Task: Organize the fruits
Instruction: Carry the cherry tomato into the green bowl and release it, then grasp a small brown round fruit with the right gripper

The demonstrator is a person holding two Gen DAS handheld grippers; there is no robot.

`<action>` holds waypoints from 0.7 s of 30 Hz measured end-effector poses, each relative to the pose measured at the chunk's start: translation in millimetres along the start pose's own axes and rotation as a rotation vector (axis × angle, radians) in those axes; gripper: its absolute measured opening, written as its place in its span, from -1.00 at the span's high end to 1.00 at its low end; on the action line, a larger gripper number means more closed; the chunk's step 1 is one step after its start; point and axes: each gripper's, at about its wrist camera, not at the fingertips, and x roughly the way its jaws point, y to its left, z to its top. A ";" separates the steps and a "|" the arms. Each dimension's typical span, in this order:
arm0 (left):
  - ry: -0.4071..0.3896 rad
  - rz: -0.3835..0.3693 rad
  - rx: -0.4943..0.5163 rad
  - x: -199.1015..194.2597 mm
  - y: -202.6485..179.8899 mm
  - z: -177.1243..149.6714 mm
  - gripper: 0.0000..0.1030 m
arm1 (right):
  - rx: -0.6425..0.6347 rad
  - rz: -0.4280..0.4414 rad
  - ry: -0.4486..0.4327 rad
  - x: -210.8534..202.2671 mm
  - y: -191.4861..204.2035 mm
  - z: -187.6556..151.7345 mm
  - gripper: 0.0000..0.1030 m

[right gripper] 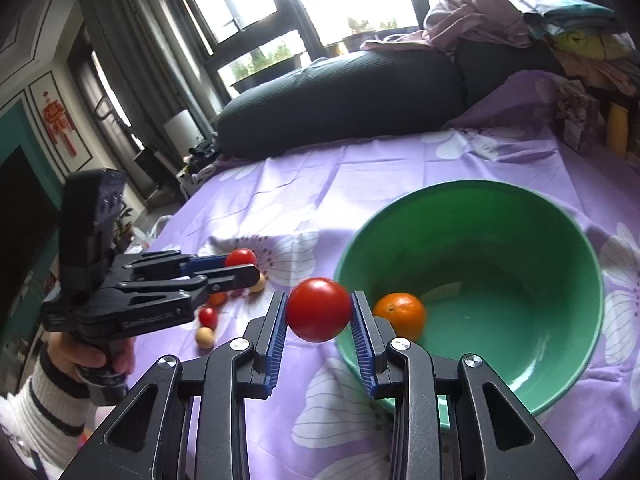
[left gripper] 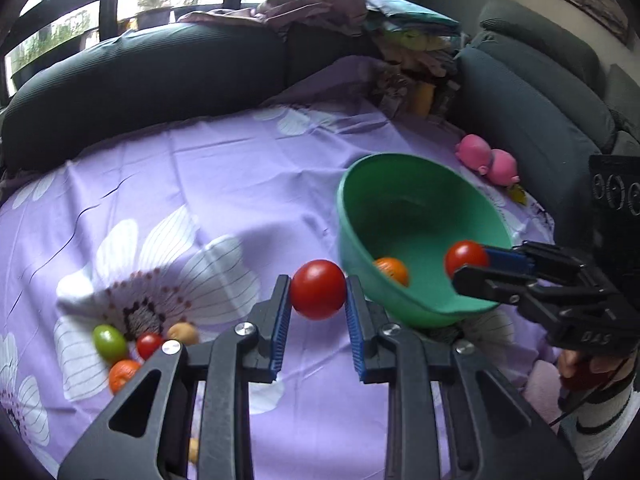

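My left gripper (left gripper: 318, 292) is shut on a red tomato (left gripper: 318, 295), held above the purple cloth just left of the green bowl (left gripper: 360, 216). My right gripper (right gripper: 319, 312) is shut on another red tomato (right gripper: 319, 309) at the bowl's (right gripper: 520, 208) left rim. The right gripper also shows in the left wrist view (left gripper: 468, 264), over the bowl's near rim. The left gripper shows in the right wrist view (right gripper: 240, 266). An orange (right gripper: 400, 315) lies inside the bowl. Loose fruits lie on the cloth: a green one (left gripper: 109, 342), a small tomato (left gripper: 149, 345), an orange (left gripper: 122, 376).
A purple flowered cloth (left gripper: 220, 184) covers the surface. Dark sofa cushions (left gripper: 140, 76) stand behind it and to the right. Two pink toys (left gripper: 488, 160) lie beyond the bowl. A heap of clothes (left gripper: 400, 32) sits at the back.
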 end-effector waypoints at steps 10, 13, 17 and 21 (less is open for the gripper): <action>0.090 -0.035 0.167 54.7 -67.3 20.9 0.45 | 0.096 -0.131 0.002 -15.8 -46.9 -6.4 0.34; 0.098 -0.032 0.170 55.2 -68.5 16.8 0.27 | 0.134 -0.145 0.006 -20.0 -55.6 -9.7 0.34; 0.051 -0.019 0.140 33.7 -58.8 14.8 -0.38 | 0.166 -0.145 -0.021 -33.7 -62.1 -10.3 0.34; 0.000 0.043 0.076 -1.3 -31.7 2.3 -0.49 | 0.160 -0.134 -0.040 -44.0 -55.4 -9.6 0.34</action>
